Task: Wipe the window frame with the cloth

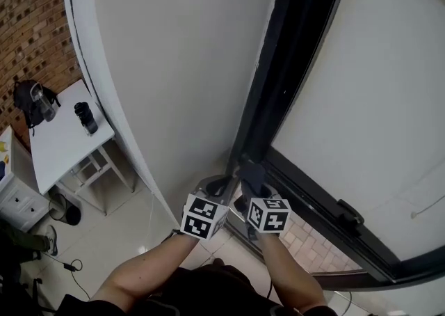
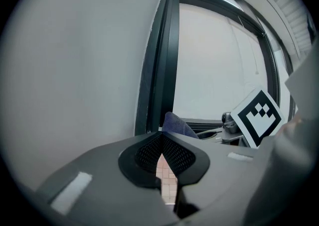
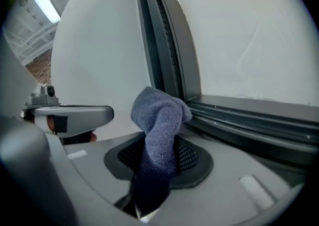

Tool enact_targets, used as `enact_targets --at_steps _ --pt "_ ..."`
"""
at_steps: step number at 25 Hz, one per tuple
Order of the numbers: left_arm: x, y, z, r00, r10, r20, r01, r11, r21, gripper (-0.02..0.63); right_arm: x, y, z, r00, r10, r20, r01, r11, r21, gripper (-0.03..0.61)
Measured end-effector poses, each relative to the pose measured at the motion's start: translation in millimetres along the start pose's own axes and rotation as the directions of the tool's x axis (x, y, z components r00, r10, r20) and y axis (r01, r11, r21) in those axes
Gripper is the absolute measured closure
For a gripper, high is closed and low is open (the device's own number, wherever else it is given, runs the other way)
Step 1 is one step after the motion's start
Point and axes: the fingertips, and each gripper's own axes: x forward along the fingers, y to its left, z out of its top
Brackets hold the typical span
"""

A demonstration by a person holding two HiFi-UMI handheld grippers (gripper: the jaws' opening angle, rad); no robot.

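Observation:
The dark window frame (image 1: 292, 64) rises between a white wall and pale glass, with its bottom rail (image 3: 249, 115) running off to the right. My right gripper (image 1: 252, 181) is shut on a blue-grey cloth (image 3: 159, 120), whose bunched end sits at the frame's lower corner; I cannot tell whether it touches the frame. That cloth (image 2: 177, 124) peeks up beyond my left gripper (image 2: 160, 138), which is shut with nothing in it. In the head view the left gripper (image 1: 217, 186) sits just left of the right one, near the base of the frame.
A white curved wall panel (image 1: 174, 64) stands left of the frame. A small white table (image 1: 66, 140) with a dark bag (image 1: 31, 102) and a black bottle (image 1: 86, 117) is at far left. A window handle (image 1: 350, 214) sticks out on the lower rail. Tiled floor lies below.

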Motion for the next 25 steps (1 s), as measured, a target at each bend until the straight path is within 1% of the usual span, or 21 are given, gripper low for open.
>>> enact_targets --at_steps 2,4,9,11,15,20,25 --pt "-7 -3 2 0.999 -0.032 0.001 0.032 0.999 0.016 0.62 -7 5 -1 1.0 -0.028 0.014 0.027 0.999 0.028 0.445" --pt "-15 -4 0 0.998 -0.068 -0.006 0.068 0.997 0.022 0.62 -11 12 -2 0.999 -0.047 0.02 0.046 0.998 0.032 0.445" --pt "-25 5 -12 0.995 -0.1 -0.027 0.101 0.995 0.012 0.62 -11 18 -10 0.995 -0.104 0.012 0.103 0.993 0.059 0.445" --pt "-25 5 -13 0.993 -0.116 -0.027 0.116 0.993 0.016 0.62 -8 16 -11 0.993 -0.116 0.003 0.116 0.992 0.054 0.445" --pt "-18 4 -8 0.991 -0.129 -0.021 0.13 0.991 0.023 0.62 7 13 -4 0.994 -0.111 -0.014 0.111 0.993 0.049 0.445" --pt "-5 6 9 0.993 -0.115 -0.002 0.115 0.992 0.046 0.62 24 -1 11 0.995 -0.101 -0.024 0.102 0.993 0.051 0.445" --pt "4 7 16 0.995 -0.103 0.005 0.102 0.993 0.05 0.62 28 -6 20 0.996 -0.082 -0.023 0.083 0.995 0.057 0.445"
